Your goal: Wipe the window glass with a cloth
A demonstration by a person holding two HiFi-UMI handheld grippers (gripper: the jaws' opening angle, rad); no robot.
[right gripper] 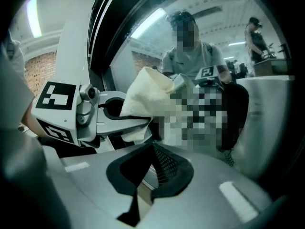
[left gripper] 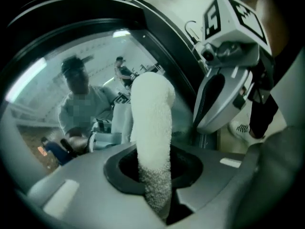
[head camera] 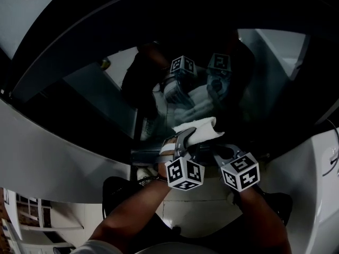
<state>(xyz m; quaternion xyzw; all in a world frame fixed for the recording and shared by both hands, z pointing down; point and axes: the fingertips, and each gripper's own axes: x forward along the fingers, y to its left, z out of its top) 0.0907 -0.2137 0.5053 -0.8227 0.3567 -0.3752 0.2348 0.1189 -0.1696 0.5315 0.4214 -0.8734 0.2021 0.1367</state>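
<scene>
The window glass (head camera: 90,91) fills the space ahead of both hands, dark and curved, sloping away above a pale sill. The left gripper (head camera: 185,140) sits nearer to it, low at the glass's bottom edge. The right gripper (right gripper: 153,151) is just beside it on the right, its jaws closed together on nothing. The left jaws are clamped on the white cloth (left gripper: 152,123), which stands out past their tips in a thick roll. Its long axis runs along the jaws, towards the pane. I cannot tell whether the tip touches the glass. Judging from this, the wipe falls to the left hand, pressing forward and then sweeping across.
</scene>
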